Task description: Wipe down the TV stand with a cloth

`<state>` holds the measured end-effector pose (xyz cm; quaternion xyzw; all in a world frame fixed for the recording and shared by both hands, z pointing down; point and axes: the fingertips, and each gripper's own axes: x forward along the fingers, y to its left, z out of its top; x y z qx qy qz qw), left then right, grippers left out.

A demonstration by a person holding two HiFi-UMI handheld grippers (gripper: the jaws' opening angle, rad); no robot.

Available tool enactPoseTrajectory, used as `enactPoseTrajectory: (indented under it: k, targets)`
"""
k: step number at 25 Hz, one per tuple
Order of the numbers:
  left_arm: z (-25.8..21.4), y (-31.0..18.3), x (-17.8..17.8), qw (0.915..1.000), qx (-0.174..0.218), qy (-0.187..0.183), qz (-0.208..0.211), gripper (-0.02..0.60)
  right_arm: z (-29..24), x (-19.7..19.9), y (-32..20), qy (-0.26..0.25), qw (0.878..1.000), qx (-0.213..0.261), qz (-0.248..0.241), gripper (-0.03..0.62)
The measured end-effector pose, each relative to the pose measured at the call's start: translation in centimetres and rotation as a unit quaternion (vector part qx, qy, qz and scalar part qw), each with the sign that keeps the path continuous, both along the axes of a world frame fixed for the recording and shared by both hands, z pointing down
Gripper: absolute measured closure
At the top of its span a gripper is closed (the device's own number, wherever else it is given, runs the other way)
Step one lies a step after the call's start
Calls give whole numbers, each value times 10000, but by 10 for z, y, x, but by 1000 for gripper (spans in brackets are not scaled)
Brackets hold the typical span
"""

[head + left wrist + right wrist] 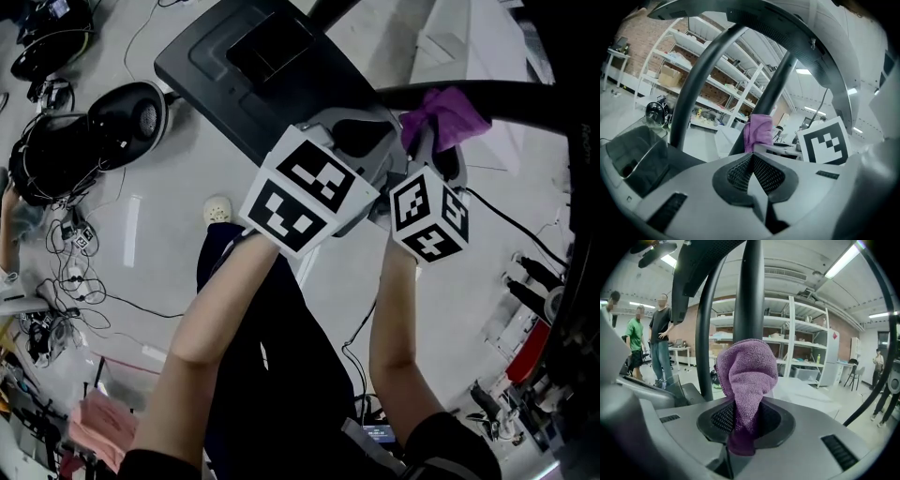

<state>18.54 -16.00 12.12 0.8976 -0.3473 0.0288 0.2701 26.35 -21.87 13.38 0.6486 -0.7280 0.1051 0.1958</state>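
Note:
The TV stand's black base [253, 66] lies on the floor ahead of me, and one black pole [506, 94] crosses the upper right of the head view. My right gripper [441, 155] is shut on a purple cloth [445, 114], which sits against that pole. In the right gripper view the cloth [746, 380] bunches up out of the right gripper [745, 413], directly in front of an upright black pole [749, 291]. My left gripper [752, 157] is shut with nothing in it, just left of the right one. It looks at the cloth [758, 131] and two poles [701, 79].
Cables and a round black device [131, 117] clutter the floor at the left, and a pink cloth [103, 422] lies at the lower left. White shelving [806, 348] stands behind the stand. Two people [661, 338] stand at the far left of the right gripper view.

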Motion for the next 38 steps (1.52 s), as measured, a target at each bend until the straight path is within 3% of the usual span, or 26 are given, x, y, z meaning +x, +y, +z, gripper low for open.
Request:
enactPoseTrajectory:
  k: [15, 28, 38]
  targets:
    - [35, 3, -5, 9995, -305, -113, -46, 577, 79, -4, -1, -99, 9904, -1355, -269, 494]
    - [29, 17, -34, 9984, -317, -228, -404, 577, 69, -27, 29, -615, 9888, -1338, -230, 494]
    - [19, 34, -81, 9959, -248, -357, -795, 577, 43, -91, 47, -1144, 9842, -1186, -643, 494]
